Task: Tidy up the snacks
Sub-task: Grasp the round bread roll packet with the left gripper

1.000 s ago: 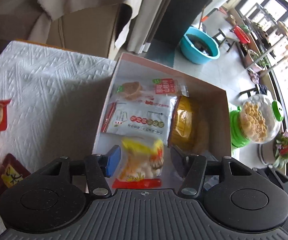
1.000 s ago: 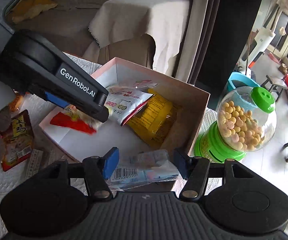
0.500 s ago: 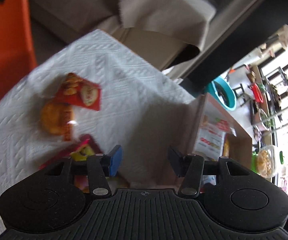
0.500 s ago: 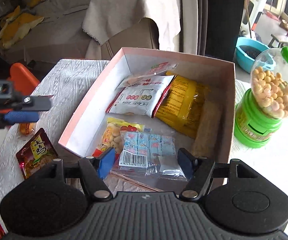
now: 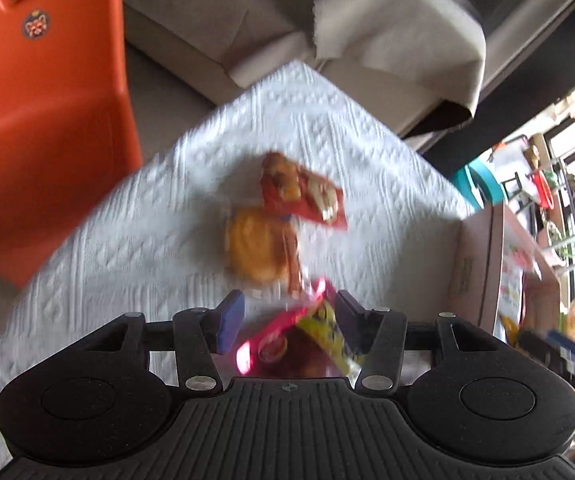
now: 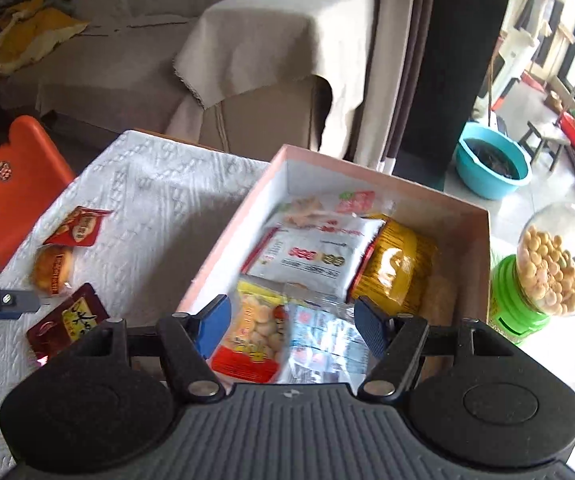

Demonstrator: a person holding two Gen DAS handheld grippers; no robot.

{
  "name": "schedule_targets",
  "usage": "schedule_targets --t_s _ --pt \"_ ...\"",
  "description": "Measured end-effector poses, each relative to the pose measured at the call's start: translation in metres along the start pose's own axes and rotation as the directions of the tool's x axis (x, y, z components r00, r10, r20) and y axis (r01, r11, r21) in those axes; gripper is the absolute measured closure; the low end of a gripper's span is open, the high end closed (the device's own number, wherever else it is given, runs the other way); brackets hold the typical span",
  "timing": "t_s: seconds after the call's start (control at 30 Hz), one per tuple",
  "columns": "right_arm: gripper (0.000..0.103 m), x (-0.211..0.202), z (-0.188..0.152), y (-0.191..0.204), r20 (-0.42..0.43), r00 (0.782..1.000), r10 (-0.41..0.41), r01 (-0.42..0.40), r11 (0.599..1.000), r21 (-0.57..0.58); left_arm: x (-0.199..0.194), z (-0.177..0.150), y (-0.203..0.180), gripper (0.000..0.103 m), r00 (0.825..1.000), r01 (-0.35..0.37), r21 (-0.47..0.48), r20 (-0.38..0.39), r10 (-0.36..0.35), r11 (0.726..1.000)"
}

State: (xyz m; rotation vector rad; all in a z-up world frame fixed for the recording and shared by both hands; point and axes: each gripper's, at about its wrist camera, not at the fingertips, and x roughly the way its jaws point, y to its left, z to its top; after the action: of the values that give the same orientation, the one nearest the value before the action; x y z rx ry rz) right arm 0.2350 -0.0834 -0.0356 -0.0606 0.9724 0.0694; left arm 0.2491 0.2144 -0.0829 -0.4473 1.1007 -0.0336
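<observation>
My left gripper [image 5: 289, 320] hangs open over the white tablecloth [image 5: 135, 240], above a dark red and yellow packet [image 5: 307, 344] that lies blurred between its fingers. An orange round pastry [image 5: 253, 246] and a red packet [image 5: 307, 196] lie just beyond. The pink box [image 6: 387, 176] holds a white packet [image 6: 315, 256], a yellow packet [image 6: 395, 268], a cracker bag [image 6: 255, 328] and a blue-and-white packet [image 6: 323, 340]. My right gripper [image 6: 293, 326] is open above the box's near end, gripping nothing. The left gripper's tip [image 6: 3, 302] shows at that view's left edge.
An orange plastic chair [image 5: 47, 120] stands against the table's left side. A green candy dispenser [image 6: 543, 280] sits right of the box. A cloth-covered sofa [image 6: 271, 48] lies behind the table and a blue basin [image 6: 491, 164] is on the floor.
My left gripper swung left from over the box to the loose packets on the cloth. My right gripper let go of the blue-and-white packet, which now lies in the box, and drew back.
</observation>
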Motion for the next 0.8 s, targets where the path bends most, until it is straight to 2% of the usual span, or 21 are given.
schedule_targets --t_s 0.13,0.23,0.27,0.3,0.4,0.47,0.5,0.53,0.63,0.8 --pt "0.034 -0.016 -0.001 0.036 0.004 0.998 0.060 -0.059 0.997 -0.042 0.017 0.026 -0.002 0.047 0.998 -0.056 0.011 0.020 0.056 0.998" --pt "0.034 -0.019 -0.005 0.059 -0.039 0.992 0.124 -0.126 0.991 -0.052 0.043 0.036 -0.010 0.047 0.987 -0.150 0.103 -0.043 0.155 0.983" --pt "0.034 -0.020 -0.007 0.067 -0.054 0.989 0.141 -0.144 0.988 -0.056 0.050 0.036 -0.011 0.037 0.984 -0.161 0.134 -0.057 0.170 0.978" --pt "0.034 -0.019 -0.010 0.075 -0.066 0.986 0.153 -0.157 0.986 -0.059 0.055 0.035 -0.011 0.033 0.986 -0.149 0.144 -0.059 0.159 0.978" --pt "0.034 -0.015 -0.019 0.095 -0.107 0.978 0.181 -0.191 0.977 -0.099 0.061 0.033 -0.013 0.032 0.984 -0.148 0.181 -0.068 0.162 0.972" --pt "0.034 -0.011 -0.026 0.106 -0.130 0.976 0.172 -0.190 0.972 -0.137 0.061 0.030 -0.013 0.032 0.986 -0.136 0.207 -0.069 0.153 0.969" --pt "0.034 -0.010 -0.029 0.110 -0.141 0.976 0.165 -0.186 0.971 -0.149 0.060 0.029 -0.012 0.034 0.987 -0.129 0.217 -0.068 0.147 0.968" --pt "0.034 -0.008 -0.032 0.112 -0.151 0.976 0.160 -0.183 0.971 -0.156 0.056 0.028 -0.010 0.039 0.988 -0.118 0.221 -0.069 0.136 0.968" --pt "0.034 -0.004 -0.036 0.116 -0.176 0.974 0.146 -0.175 0.971 -0.162 0.043 0.020 0.006 0.043 0.992 -0.073 0.189 -0.091 0.092 0.979" --pt "0.034 0.006 -0.039 0.119 -0.220 0.969 0.114 -0.154 0.973 -0.174 0.016 -0.009 0.035 0.043 0.991 -0.068 0.127 -0.108 0.082 0.990"
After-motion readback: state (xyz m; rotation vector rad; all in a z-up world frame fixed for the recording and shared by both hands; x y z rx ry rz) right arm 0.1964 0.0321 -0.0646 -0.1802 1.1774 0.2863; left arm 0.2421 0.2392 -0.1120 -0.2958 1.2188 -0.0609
